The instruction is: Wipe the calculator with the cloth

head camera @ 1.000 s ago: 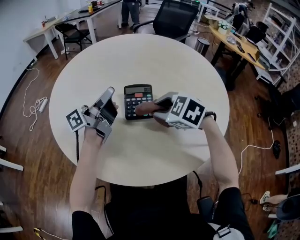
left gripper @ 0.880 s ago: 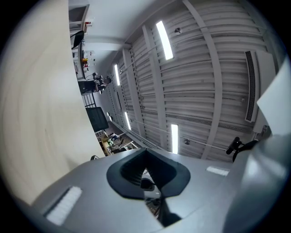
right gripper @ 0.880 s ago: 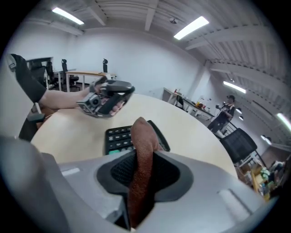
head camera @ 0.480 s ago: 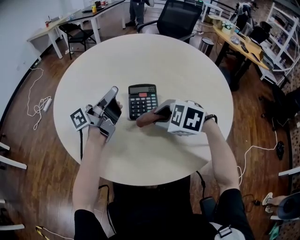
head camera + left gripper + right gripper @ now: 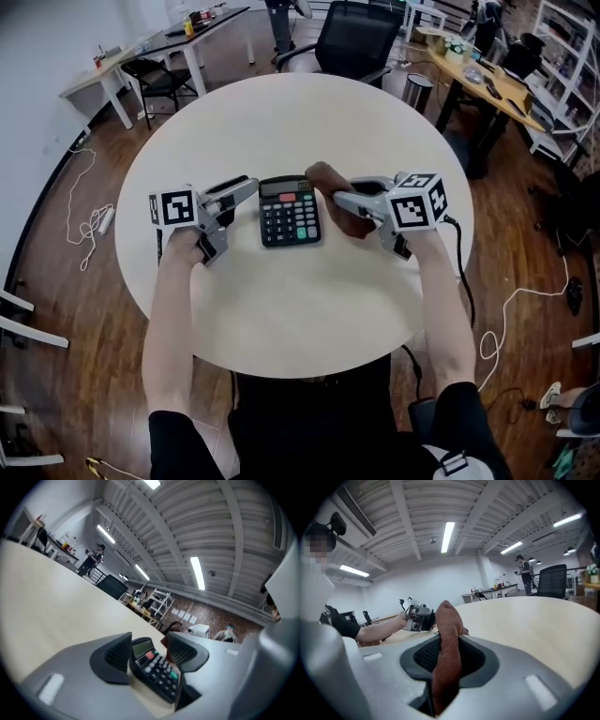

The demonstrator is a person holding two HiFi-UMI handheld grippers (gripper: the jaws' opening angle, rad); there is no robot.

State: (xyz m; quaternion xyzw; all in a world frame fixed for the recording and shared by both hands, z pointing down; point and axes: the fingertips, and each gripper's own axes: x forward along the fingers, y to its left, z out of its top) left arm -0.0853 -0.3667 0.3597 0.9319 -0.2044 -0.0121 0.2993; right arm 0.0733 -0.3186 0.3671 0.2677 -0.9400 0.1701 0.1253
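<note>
A black calculator (image 5: 290,212) lies flat near the middle of the round beige table (image 5: 281,309). My left gripper (image 5: 247,190) lies level at its left and points at its upper left corner. Its jaws have just been opening. In the left gripper view the calculator (image 5: 154,670) shows in the gap of my left gripper (image 5: 149,651), with neither pad pressing on it. My right gripper (image 5: 343,200) is at the calculator's right, shut on a brown cloth (image 5: 325,178). The cloth (image 5: 446,634) sticks up out of the right gripper (image 5: 447,654).
A black office chair (image 5: 352,37) stands at the table's far side, with a waste bin (image 5: 419,89) to its right. Desks line the back left and right. White cables (image 5: 89,220) lie on the wooden floor at the left. A person stands far back.
My left gripper has swung round to point at the calculator's left side and its jaws have parted. My right gripper has carried the cloth off the keys to the calculator's upper right and rolled.
</note>
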